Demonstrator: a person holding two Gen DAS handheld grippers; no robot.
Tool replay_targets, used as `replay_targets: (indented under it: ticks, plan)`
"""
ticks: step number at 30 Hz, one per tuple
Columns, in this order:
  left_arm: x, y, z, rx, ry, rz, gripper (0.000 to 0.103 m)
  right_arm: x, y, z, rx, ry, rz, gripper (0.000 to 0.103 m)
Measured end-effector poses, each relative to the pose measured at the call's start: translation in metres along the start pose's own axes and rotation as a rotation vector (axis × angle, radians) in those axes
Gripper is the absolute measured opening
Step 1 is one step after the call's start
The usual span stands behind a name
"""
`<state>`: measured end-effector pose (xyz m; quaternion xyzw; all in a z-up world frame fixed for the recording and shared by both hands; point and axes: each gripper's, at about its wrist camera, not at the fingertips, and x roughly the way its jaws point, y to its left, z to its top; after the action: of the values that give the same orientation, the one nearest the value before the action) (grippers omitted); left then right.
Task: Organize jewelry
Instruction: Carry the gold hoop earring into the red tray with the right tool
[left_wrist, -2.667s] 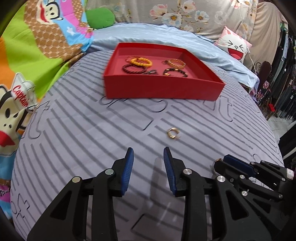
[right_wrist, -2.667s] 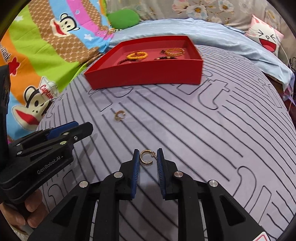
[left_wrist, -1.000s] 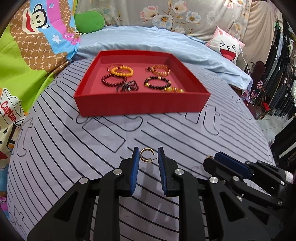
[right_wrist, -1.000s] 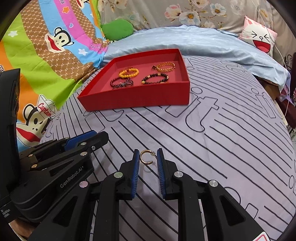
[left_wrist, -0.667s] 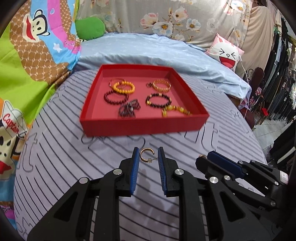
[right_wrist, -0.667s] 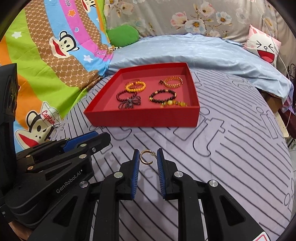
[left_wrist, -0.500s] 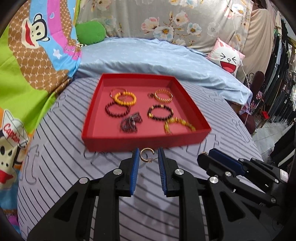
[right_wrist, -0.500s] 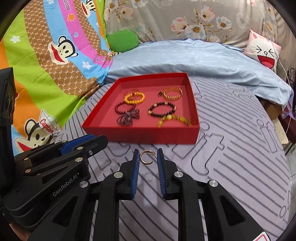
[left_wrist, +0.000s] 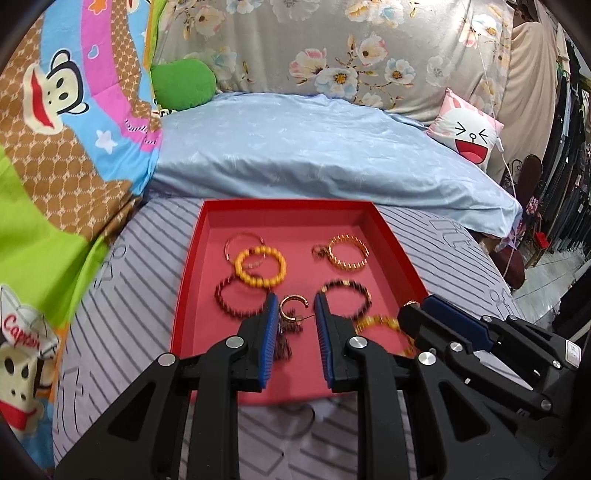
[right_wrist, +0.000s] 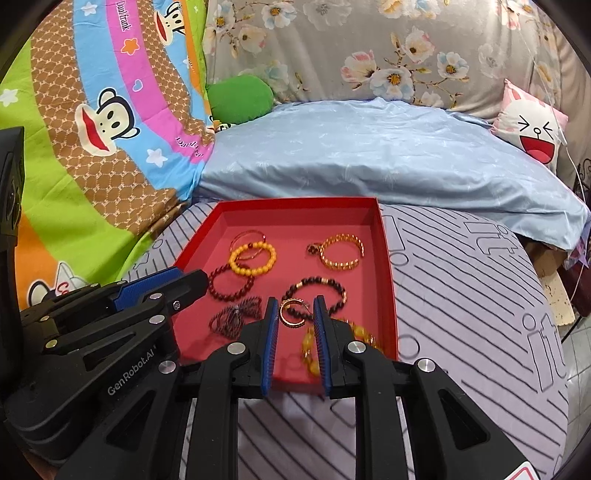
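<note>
A red tray (left_wrist: 184, 295) (right_wrist: 388, 266) lies on the striped grey bed cover and holds several bracelets: a yellow bead one (left_wrist: 261, 266) (right_wrist: 253, 258), a gold one (left_wrist: 347, 253) (right_wrist: 340, 252) and dark bead ones (left_wrist: 347, 291) (right_wrist: 314, 290). My left gripper (left_wrist: 293, 314) is shut on a gold hoop earring (left_wrist: 292, 309) and holds it above the tray's near half. My right gripper (right_wrist: 292, 312) is shut on a second gold hoop earring (right_wrist: 291, 313), also over the tray's near half. Each gripper shows in the other's view, side by side.
A light blue quilt (left_wrist: 314, 147) lies behind the tray. A green cushion (left_wrist: 183, 83) and a cartoon monkey blanket (left_wrist: 55, 110) are at the left. A white face pillow (left_wrist: 469, 136) and hanging clothes are at the right.
Both grippers have lifted their earrings off the bed cover and moved forward. They now hang over the near half of the tray.
</note>
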<state>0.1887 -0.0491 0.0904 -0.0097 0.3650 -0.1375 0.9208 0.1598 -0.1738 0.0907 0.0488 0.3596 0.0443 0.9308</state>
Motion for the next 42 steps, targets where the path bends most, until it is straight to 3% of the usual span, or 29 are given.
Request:
replay_targets:
  ticks: [11,20,42]
  plan:
    - [0.055,0.009,0.029,-0.001,0.039,0.035,0.02,0.057,-0.016,0.029,0.042,0.057,0.007,0.018]
    - [0.085,0.017,0.033,0.0,0.071,0.053,0.02,0.089,-0.02,0.038,0.044,0.089,-0.01,0.018]
    - [0.106,0.024,0.031,-0.013,0.112,0.06,0.02,0.111,-0.019,0.034,0.037,0.12,-0.036,0.02]
